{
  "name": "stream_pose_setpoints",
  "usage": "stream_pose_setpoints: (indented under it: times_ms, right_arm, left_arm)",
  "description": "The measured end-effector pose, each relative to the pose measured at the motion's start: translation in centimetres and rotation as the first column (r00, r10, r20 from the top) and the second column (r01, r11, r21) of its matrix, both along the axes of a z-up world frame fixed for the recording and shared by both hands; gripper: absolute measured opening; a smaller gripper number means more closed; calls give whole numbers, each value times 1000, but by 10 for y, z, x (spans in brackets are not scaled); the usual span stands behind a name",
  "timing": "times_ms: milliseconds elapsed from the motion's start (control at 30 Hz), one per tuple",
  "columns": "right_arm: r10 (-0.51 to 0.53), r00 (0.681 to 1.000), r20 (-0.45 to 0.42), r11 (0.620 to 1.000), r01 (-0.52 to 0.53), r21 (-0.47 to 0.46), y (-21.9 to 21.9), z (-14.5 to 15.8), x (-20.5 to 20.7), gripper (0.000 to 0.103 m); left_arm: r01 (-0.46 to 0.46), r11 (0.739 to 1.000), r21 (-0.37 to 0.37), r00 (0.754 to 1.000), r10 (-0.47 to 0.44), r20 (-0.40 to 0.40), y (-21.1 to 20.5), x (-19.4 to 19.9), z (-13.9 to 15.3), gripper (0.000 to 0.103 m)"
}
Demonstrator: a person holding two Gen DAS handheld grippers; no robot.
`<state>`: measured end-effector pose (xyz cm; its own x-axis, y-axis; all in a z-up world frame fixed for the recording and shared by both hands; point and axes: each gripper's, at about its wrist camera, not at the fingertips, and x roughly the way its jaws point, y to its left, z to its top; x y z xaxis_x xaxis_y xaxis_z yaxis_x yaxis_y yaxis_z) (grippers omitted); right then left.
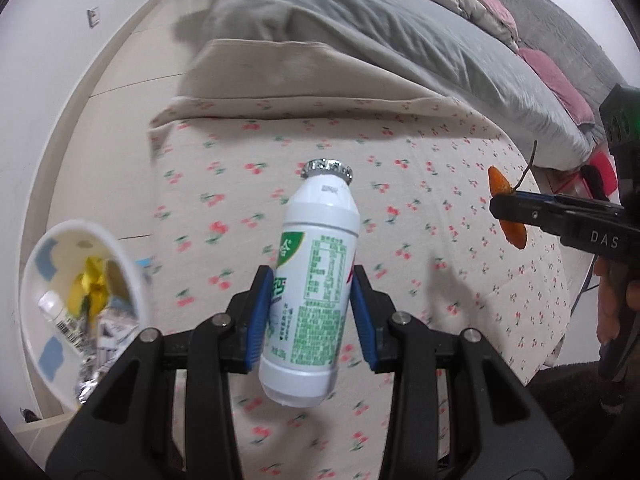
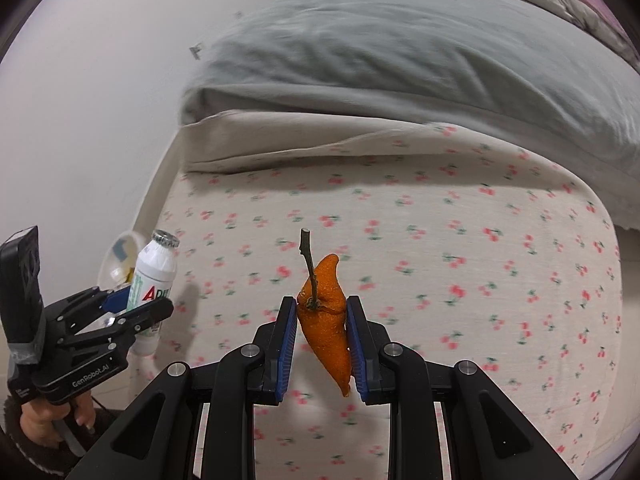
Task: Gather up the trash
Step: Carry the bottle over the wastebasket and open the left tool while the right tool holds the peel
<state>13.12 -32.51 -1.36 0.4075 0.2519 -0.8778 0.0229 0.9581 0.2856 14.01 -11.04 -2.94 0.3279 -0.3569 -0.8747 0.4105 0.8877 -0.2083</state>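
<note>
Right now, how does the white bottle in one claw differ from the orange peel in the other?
The white bottle is a rigid, smooth cylinder with green print and a foil cap; the orange peel is a thin, pointed, pebbly scrap with a woody stem. The bottle is much the bulkier, so the left gripper stands wider around it than the right gripper does around the peel. Both are pinched between blue pads, held in the air above the cherry-print bedsheet.

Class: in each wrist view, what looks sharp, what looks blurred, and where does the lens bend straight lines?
Left wrist view: bottle fairly sharp, cherry-print sheet smeared, wall skirting curves. Right wrist view: orange peel crisp, sheet streaked, grey duvet bulges.
</note>
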Motion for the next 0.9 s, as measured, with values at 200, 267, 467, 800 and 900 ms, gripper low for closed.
stream_pose_setpoints:
  times_ms: [200,267,467,800,900]
  right_arm:
    - [76,997,18,997,-76,-4,47,5,8,25]
    - [100,995,18,995,-100,-9,63,5,12,25]
    - [159,987,27,987,-159,-12,105,6,21,25]
    - [249,968,29,968,-249,12,174,3,29,25]
    - [269,963,27,962,-270,29,194,0,35,25]
  left_arm:
    - [-83,996,-36,997,83,-1,47,2,3,41]
    - [-106,993,-41,994,107,3,60,1,3,41]
    - [-193,979,-62,981,194,8,112,-3,3,41]
    - [-327,941,-89,945,326,-29,179,-3,-8,41]
    - [-342,935,-88,940,341,-35,189,-1,-12,41]
